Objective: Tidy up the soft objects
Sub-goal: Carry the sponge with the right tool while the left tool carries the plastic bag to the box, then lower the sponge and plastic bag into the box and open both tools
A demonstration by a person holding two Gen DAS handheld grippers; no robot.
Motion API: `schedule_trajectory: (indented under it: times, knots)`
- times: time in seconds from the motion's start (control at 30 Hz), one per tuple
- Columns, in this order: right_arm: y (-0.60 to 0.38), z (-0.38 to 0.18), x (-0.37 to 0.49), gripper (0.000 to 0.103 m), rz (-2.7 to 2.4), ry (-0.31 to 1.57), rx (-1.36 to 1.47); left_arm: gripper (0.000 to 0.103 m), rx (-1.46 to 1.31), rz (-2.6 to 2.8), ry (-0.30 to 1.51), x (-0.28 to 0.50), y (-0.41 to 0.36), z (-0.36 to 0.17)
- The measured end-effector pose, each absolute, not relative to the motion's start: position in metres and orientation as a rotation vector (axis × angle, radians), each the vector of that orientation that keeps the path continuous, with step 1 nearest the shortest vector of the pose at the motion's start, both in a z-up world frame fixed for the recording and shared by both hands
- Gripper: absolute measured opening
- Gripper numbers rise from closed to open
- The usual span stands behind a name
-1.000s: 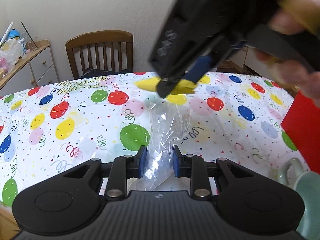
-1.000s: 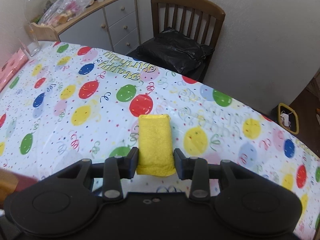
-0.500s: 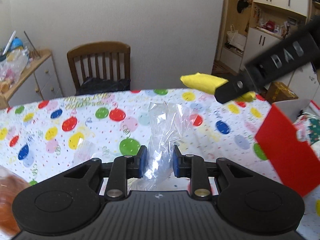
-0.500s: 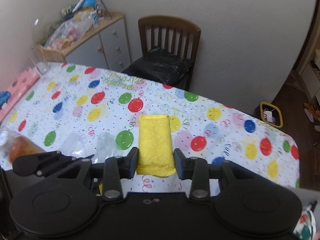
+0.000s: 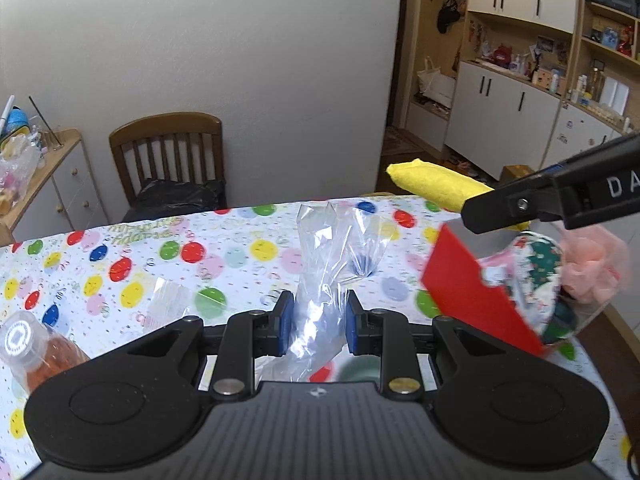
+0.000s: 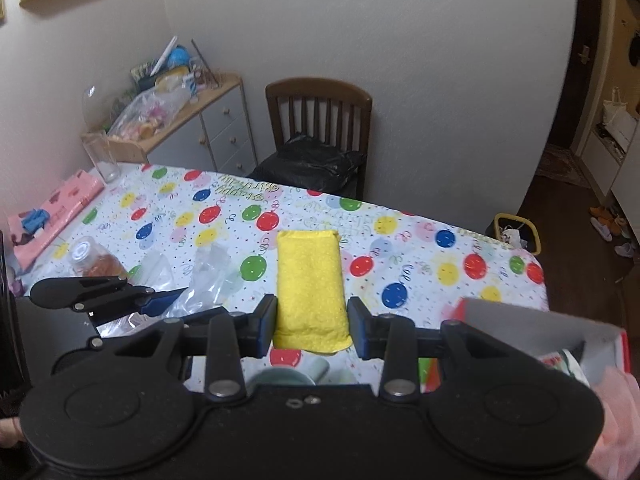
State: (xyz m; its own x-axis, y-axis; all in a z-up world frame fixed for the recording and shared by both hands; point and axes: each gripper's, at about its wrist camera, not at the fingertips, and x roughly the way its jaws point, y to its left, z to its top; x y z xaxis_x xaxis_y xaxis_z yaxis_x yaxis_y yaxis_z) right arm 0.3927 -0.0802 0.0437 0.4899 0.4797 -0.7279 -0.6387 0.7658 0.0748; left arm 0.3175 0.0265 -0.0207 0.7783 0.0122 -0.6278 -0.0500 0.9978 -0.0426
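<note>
Both grippers now higher above the table (image 6: 400,216) than before; left gripper (image 5: 316,322) clenched on clear bag (image 5: 328,264), right gripper (image 6: 312,322) grasping yellow sponge (image 6: 310,280), red box (image 5: 476,300) at right

Wooden chair (image 6: 319,128) against plain white wall (image 6: 400,40)

Both my views are evenly lit by soft indoor light, and I can't tell its source. The wall (image 5: 240,60) reads flat grey, dimmer in my right view. Shadows on the bench (image 6: 420,248) are faint. The clear plastic bag (image 5: 324,280) carries white glints. The red box (image 5: 472,296) and mug (image 6: 280,376) close to the lenses are blurred. Fisheye curvature bends the bench edge and cabinets (image 5: 520,120), with dark corners.
</note>
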Motion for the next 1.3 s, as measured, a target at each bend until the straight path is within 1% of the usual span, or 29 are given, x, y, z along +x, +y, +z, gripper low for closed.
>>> schedule_trajectory:
  times: [0.33,0.67,0.8,0.97,1.3]
  knots:
    - [-0.179,0.060,0.370,0.037,0.640,0.766,-0.155,0.025,-0.051,-0.030,0.684,0.311,-0.044,0.005]
    - [-0.273,0.046,0.374,0.037,0.568,0.775,-0.095,0.025,-0.010,-0.058,0.704,0.335,-0.119,0.005]
    - [-0.305,0.034,0.378,0.037,0.538,0.785,-0.084,0.025,-0.012,-0.083,0.720,0.354,-0.151,-0.001]
    - [-0.336,0.015,0.388,0.037,0.504,0.804,-0.089,0.025,-0.083,-0.120,0.768,0.386,-0.178,-0.014]
    - [-0.359,-0.022,0.417,0.037,0.429,0.804,-0.138,0.025,-0.243,-0.119,0.898,0.454,-0.197,-0.050]
